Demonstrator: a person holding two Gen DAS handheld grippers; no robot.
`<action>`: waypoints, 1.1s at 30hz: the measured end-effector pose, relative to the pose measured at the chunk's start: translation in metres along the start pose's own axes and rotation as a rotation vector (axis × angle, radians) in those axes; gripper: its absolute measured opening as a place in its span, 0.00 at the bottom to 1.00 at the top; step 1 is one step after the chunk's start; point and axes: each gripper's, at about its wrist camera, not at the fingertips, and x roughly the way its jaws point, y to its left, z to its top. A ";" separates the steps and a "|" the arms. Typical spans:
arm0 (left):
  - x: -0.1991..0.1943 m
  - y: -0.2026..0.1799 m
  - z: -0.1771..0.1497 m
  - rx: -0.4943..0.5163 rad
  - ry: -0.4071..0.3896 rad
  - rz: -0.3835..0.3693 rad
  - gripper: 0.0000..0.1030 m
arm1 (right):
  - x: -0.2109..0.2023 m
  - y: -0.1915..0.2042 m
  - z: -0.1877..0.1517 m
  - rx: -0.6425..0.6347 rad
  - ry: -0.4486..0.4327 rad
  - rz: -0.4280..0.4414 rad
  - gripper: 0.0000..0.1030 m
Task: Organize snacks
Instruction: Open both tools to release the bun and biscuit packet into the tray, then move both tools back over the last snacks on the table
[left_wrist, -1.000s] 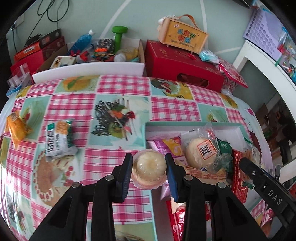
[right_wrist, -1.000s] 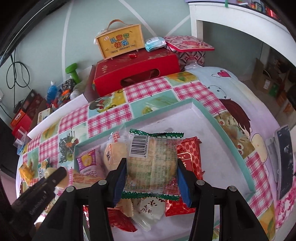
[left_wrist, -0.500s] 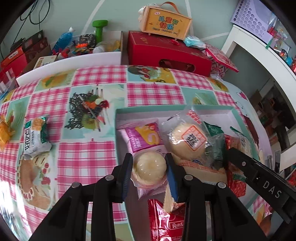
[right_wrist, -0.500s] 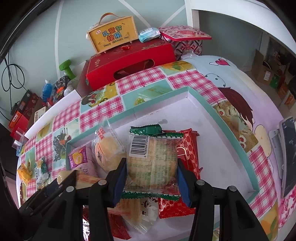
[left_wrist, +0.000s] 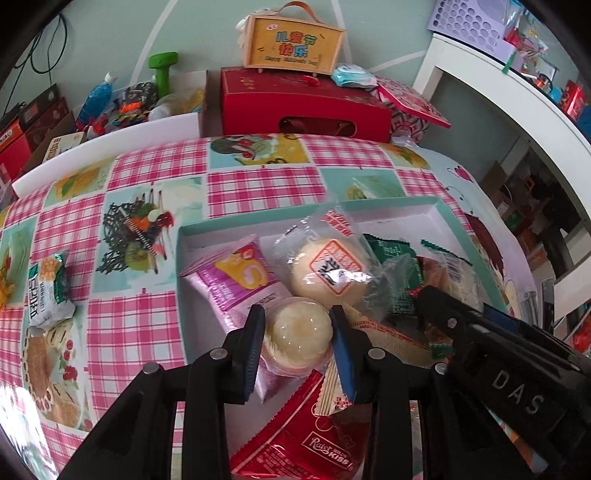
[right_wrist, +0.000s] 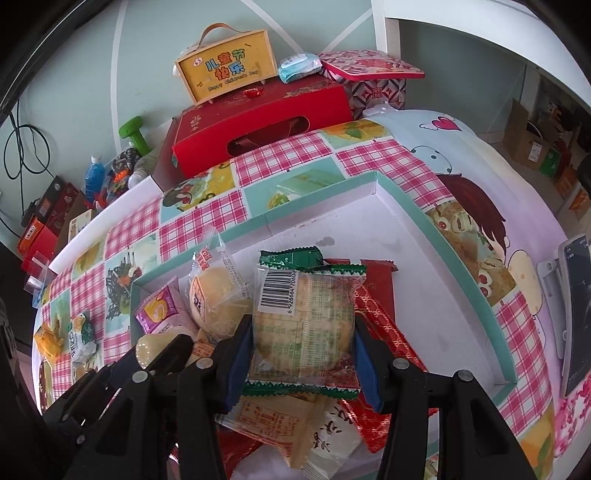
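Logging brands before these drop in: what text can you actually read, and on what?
"Rater KISS": red packet in the tray.
"DAS": right gripper body.
"Happy Children's Day": yellow handled box.
"6 92866": barcode on the green-edged cracker pack; remaining digits unclear.
Other wrapper print: too small or blurred.

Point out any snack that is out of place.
Two packets lie outside the tray, on the checked cloth at its left: a green-and-white packet and an orange packet. The other snacks lie in the tray or in the tools.
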 end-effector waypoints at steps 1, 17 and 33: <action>0.000 -0.001 0.000 0.004 0.000 -0.003 0.36 | 0.000 0.000 0.000 -0.001 0.001 0.000 0.53; -0.028 0.003 0.010 -0.014 -0.011 -0.005 0.65 | -0.027 -0.004 0.007 0.008 -0.071 0.008 0.64; -0.051 0.094 0.008 -0.285 0.014 0.259 0.74 | -0.029 0.010 0.007 -0.042 -0.066 0.013 0.64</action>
